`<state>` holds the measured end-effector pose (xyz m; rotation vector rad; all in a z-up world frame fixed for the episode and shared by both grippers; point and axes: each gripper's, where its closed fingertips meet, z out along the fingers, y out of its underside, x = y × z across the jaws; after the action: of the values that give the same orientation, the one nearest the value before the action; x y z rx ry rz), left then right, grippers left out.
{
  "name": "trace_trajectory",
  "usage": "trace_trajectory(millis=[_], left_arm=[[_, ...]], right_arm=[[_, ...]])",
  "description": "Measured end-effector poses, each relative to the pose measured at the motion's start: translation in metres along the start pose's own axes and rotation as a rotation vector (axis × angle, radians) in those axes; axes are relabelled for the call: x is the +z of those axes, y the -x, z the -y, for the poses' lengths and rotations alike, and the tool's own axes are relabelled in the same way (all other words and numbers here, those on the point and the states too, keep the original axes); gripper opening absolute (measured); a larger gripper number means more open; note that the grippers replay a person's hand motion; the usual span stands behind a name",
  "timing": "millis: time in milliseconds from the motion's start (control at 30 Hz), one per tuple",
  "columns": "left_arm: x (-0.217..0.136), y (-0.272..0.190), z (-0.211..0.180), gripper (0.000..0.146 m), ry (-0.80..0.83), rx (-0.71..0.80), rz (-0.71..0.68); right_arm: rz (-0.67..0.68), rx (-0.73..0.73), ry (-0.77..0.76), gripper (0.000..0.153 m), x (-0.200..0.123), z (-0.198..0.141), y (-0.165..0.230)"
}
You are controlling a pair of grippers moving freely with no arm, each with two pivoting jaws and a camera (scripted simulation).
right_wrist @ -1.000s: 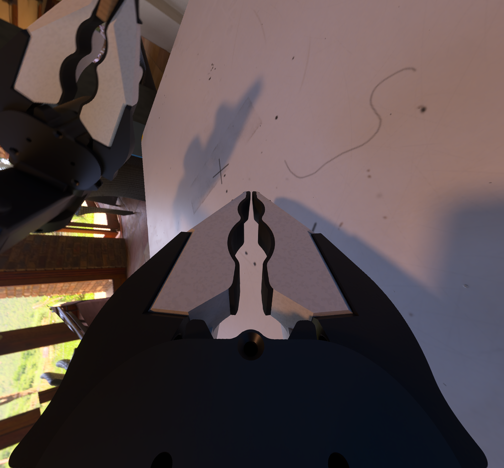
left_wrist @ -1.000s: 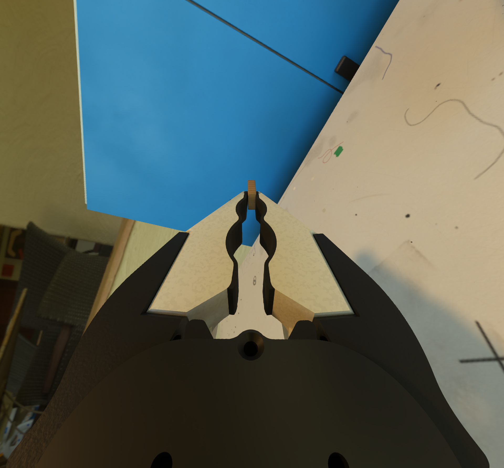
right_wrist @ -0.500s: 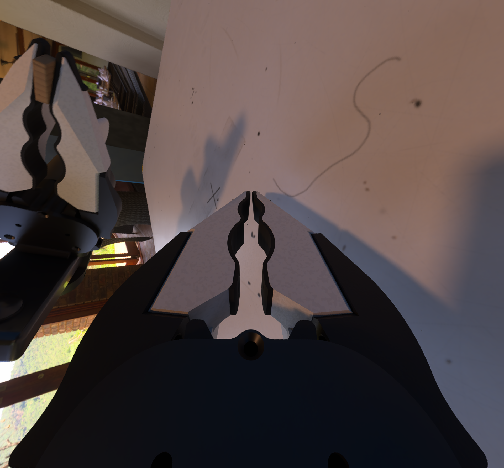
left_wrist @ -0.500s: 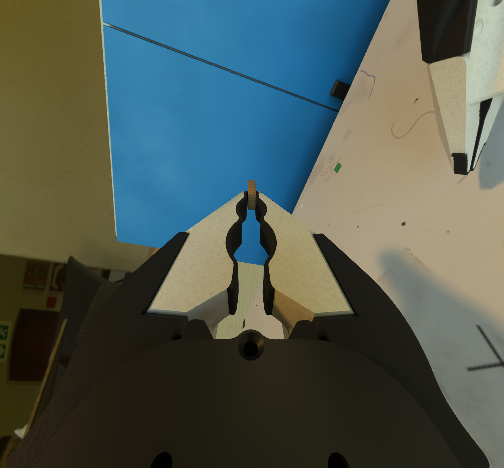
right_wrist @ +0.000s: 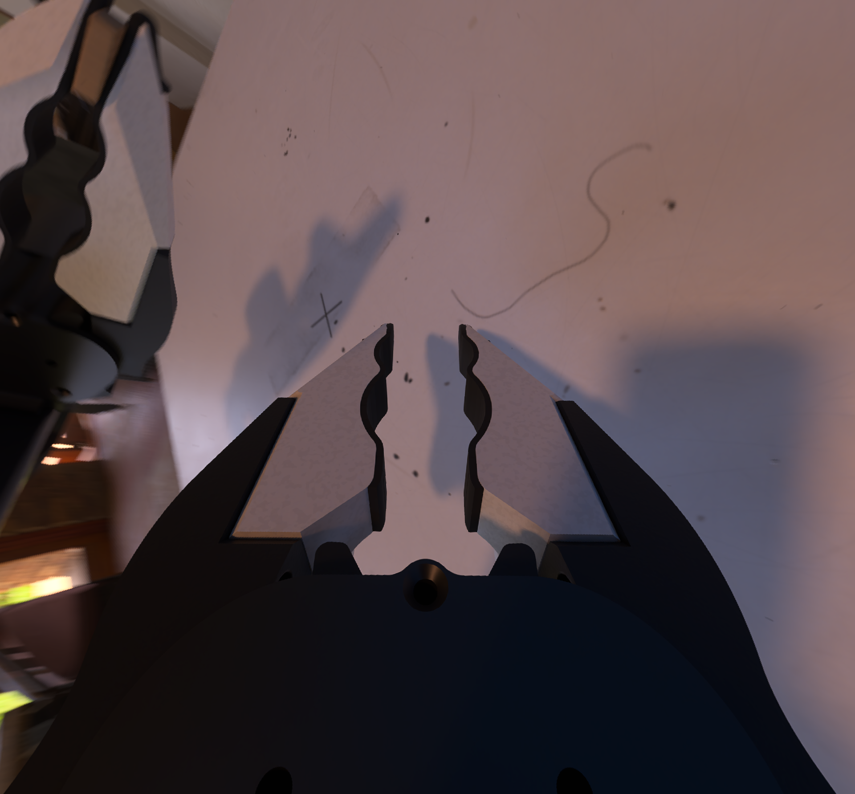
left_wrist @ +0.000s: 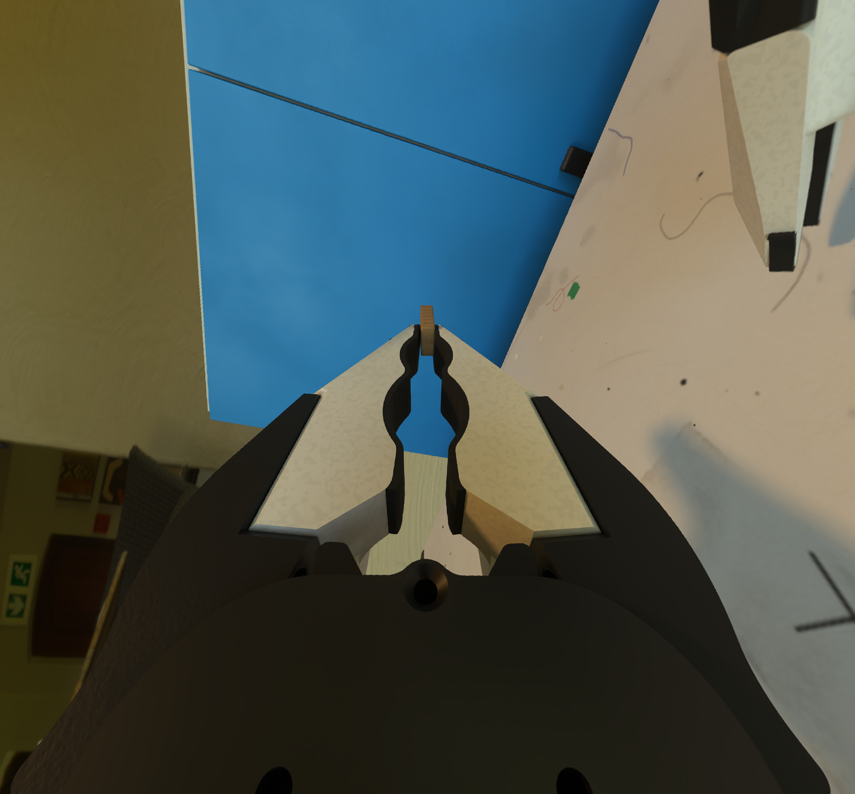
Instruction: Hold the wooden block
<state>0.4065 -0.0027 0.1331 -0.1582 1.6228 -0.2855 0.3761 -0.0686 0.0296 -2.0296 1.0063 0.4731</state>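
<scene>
My left gripper point(left_wrist: 426, 332) is shut on the thin wooden block point(left_wrist: 426, 325), pinched edge-on at the fingertips and held in the air beside the table edge. In the right wrist view the left gripper point(right_wrist: 99, 31) shows at the upper left with the wooden block point(right_wrist: 95, 59) between its tips. My right gripper point(right_wrist: 425, 337) is open and empty over the white table point(right_wrist: 601, 78), a little apart from the block. The right gripper also shows at the top right of the left wrist view point(left_wrist: 782, 244).
The white table point(left_wrist: 671, 355) has scribbles, specks, a pencilled cross point(right_wrist: 326, 313) and a green tape bit point(left_wrist: 573, 291). A blue panel point(left_wrist: 370, 170) with a black clip point(left_wrist: 573, 161) stands at the table's far edge. A room lies beyond the table's left side.
My right gripper has opened from shut and moved closer to the left gripper. The left gripper, still shut on the block, has shifted only slightly.
</scene>
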Motion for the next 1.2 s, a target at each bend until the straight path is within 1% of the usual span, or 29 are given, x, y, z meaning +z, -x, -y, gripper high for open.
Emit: trace_trajectory(millis=[67,133,200,267,367,500,833,1200], left_arm=[[0.000,-0.001,0.002,0.004,-0.007,-0.002,0.001],[0.000,-0.001,0.004,0.004,-0.011,-0.003,0.001],[0.000,-0.001,0.005,0.004,-0.015,0.000,0.001],[0.000,-0.002,0.007,0.004,-0.019,0.006,0.001],[0.000,-0.002,0.008,0.004,-0.020,0.013,0.000],[0.000,-0.002,0.009,0.004,-0.025,0.019,0.001],[0.002,-0.003,0.014,0.004,-0.044,0.030,0.004],[-0.002,-0.004,0.024,0.004,-0.084,0.051,0.011]], right_arm=[[-0.052,-0.162,-0.019,0.023,-0.006,0.004,0.004],[-0.098,-0.343,-0.032,0.010,-0.005,0.007,0.006],[-0.176,-0.494,-0.001,0.001,0.001,0.007,0.003],[-0.205,-0.603,-0.019,0.000,0.008,0.011,0.006],[-0.267,-0.701,-0.023,0.000,0.014,0.016,0.003],[-0.299,-0.728,0.000,0.000,0.019,0.014,-0.007],[-0.362,-0.825,0.012,0.000,0.021,0.016,-0.012],[-0.391,-0.883,0.024,0.000,0.023,0.016,-0.015]])
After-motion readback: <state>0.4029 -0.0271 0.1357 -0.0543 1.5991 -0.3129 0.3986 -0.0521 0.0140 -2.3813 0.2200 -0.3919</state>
